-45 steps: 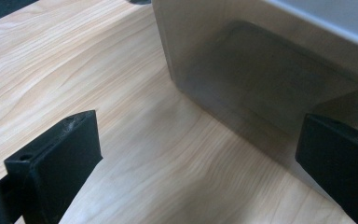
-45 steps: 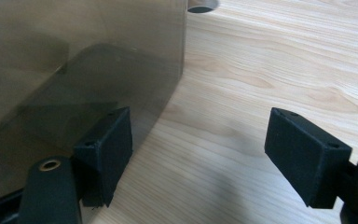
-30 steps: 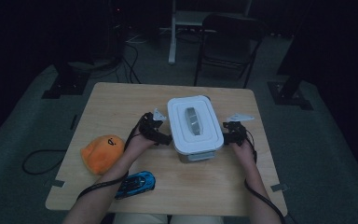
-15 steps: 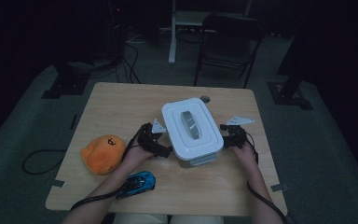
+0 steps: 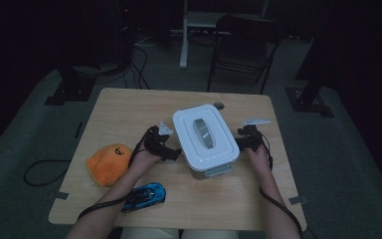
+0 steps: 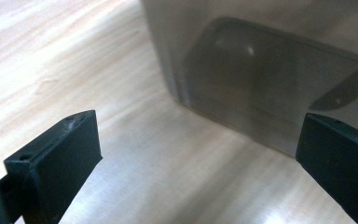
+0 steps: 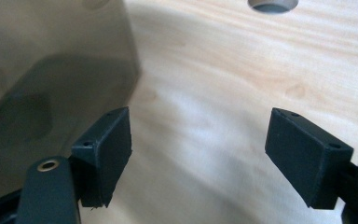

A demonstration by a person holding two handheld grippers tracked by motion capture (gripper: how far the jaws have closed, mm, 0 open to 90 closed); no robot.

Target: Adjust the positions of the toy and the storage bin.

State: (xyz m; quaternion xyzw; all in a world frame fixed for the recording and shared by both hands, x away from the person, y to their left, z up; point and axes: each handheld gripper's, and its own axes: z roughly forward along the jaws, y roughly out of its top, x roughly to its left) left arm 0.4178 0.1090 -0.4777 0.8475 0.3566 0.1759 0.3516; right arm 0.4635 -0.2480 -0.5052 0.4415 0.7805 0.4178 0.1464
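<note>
A: From the high view, where is the box?

B: The white lidded box stands near the middle of the wooden table. The left gripper is at its nine o'clock side, the right gripper at its three o'clock side, each just beside a wall. An orange plush toy lies at about eight o'clock from the box, and a blue toy car at seven o'clock, near the table's front edge.

A: And the left gripper view?

B: The left gripper's two black jaws stand wide apart with bare tabletop between them. The box's translucent wall fills the one o'clock region; the jaw at four o'clock overlaps it, but I cannot tell whether it touches. Nothing is clamped.

A: The right gripper view?

B: The right gripper's jaws gape too, and they have just been opening a little wider, with only wood between them. The box wall sits at ten o'clock, just behind the jaw at seven o'clock. A round hole in the table shows at twelve o'clock.
</note>
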